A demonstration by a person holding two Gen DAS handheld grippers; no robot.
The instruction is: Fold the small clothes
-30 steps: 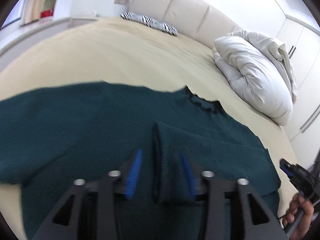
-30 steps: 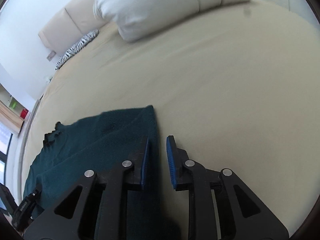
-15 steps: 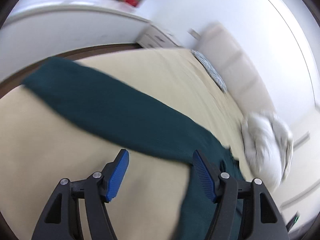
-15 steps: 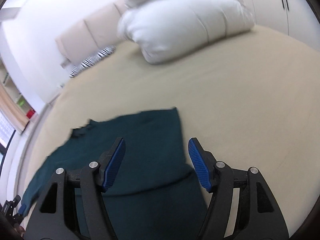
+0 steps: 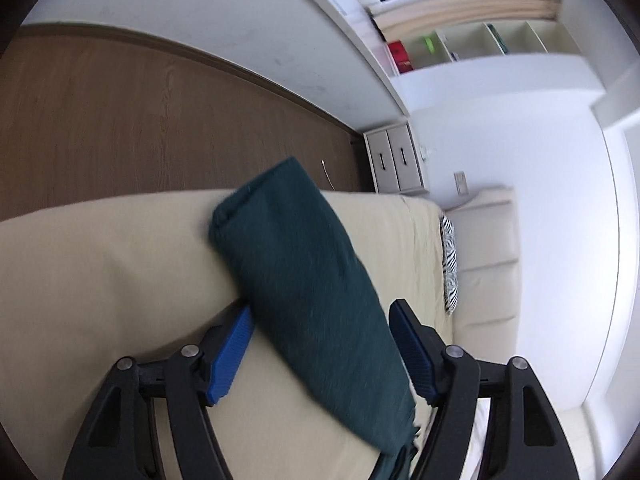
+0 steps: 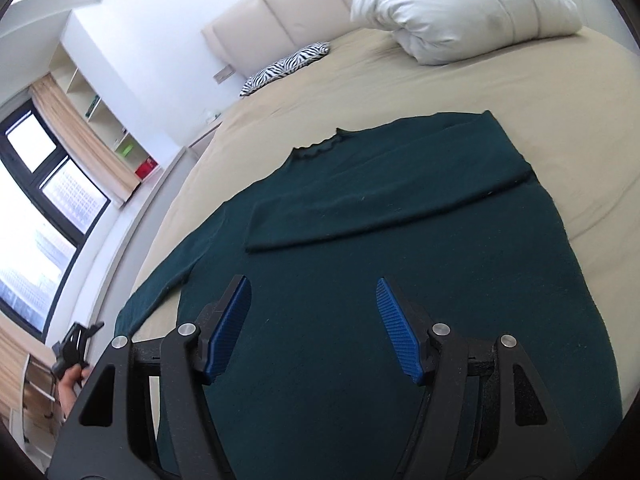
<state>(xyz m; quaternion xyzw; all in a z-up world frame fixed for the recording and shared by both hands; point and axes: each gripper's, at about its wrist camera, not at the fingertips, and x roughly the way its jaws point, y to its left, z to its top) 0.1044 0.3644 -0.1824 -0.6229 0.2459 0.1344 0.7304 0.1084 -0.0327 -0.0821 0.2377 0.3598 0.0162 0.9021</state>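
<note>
Beige sheet all over one big bed (image 6: 460,92), with a padded cream headboard (image 6: 276,20) at the far end. One dark green sweater (image 6: 400,280) lies flat on it, neck toward the headboard. Its right sleeve (image 6: 380,196) is folded across the chest; the left sleeve (image 5: 304,292) stretches out to the bed's edge. So two sleeves, two grippers, one white duvet bundle (image 6: 460,12), one zebra pillow (image 6: 288,66).

The right gripper (image 6: 314,328) hovers over the sweater's lower body, jaws wide open, nothing in them. The left gripper (image 5: 320,356) is also spread wide, and the left sleeve runs right between its jaws; whether either touches the fabric I can't tell.

Room-wise: brown wood floor (image 5: 120,120), small white drawer unit (image 5: 396,164), window (image 6: 40,200) with tan curtain.
</note>
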